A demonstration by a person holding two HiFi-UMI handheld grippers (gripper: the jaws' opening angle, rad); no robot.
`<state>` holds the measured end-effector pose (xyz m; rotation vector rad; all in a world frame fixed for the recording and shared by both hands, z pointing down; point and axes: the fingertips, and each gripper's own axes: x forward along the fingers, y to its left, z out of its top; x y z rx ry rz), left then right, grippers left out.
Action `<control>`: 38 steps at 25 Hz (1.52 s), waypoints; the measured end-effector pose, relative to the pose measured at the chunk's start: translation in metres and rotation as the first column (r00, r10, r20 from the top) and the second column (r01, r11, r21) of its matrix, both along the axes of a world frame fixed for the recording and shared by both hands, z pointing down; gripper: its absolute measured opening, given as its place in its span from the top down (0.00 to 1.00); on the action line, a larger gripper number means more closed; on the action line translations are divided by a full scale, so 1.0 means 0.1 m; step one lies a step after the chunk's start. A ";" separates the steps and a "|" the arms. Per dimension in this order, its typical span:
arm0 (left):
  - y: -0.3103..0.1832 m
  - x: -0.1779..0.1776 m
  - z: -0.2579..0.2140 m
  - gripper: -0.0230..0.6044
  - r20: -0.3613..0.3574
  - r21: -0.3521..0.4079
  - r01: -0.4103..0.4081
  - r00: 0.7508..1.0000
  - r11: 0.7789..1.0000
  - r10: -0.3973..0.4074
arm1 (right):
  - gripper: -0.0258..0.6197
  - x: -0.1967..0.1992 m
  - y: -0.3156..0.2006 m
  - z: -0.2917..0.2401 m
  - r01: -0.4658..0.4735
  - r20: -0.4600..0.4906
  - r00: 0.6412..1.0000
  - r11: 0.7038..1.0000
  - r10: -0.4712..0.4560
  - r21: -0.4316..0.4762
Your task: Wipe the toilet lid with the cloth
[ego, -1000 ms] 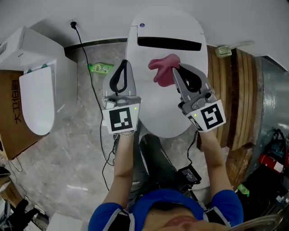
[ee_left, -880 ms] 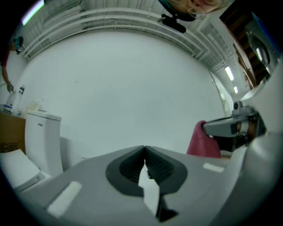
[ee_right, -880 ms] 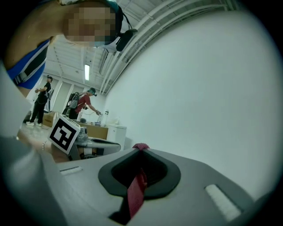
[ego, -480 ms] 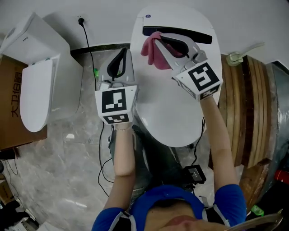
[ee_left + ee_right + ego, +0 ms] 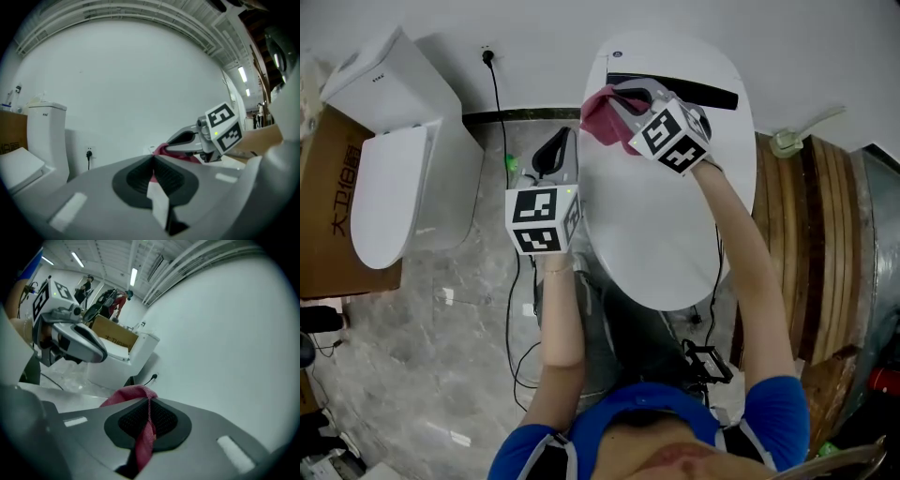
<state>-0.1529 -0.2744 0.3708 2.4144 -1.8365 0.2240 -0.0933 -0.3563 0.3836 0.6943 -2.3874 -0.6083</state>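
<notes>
Grey marble floor point(image 5: 422, 356) & a white wall w/ a socket point(image 5: 487, 53) surround the spot. Pink cloth point(image 5: 602, 114) is at the far-left end of the lid point(image 5: 675, 225), bunched up next to the dark bar point(image 5: 712, 94) at the back. Can't tell if it's pressed flat on the surface. Your R gripper point(image 5: 623, 97) has it: jaws closed w/ a strip of cloth pinched btwn the pads, the rest spilling past the tips. Lid is down, white & oval.

Your L gripper point(image 5: 559, 150) is off the lid, just beside its left edge, over the floor. Its jaws are together w/ nothing btwn them.

Black cord point(image 5: 499, 112) drops from the socket and runs down past the L gripper. Further left is a 2nd toilet point(image 5: 394, 187), w/ a cardboard box point(image 5: 323, 225) against it. Wood planks point(image 5: 811, 234) are to the right of the lid.
</notes>
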 end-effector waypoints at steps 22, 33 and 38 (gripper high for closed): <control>-0.15 0.29 -0.02 0.96 0.000 -0.013 -0.075 0.997 0.997 0.075 | 0.94 -0.39 -0.19 0.56 0.090 -0.248 0.966 0.995 -0.079 0.031; 0.07 0.30 -0.12 0.96 -0.012 0.010 -0.099 0.995 0.995 0.099 | 0.94 -0.26 -0.18 0.57 0.048 -0.219 0.975 0.999 -0.049 -0.011; 0.21 0.38 -0.17 0.96 0.016 0.015 -0.130 0.991 0.991 0.130 | 0.94 -0.17 -0.17 0.55 0.019 -0.210 0.977 1.000 -0.021 -0.014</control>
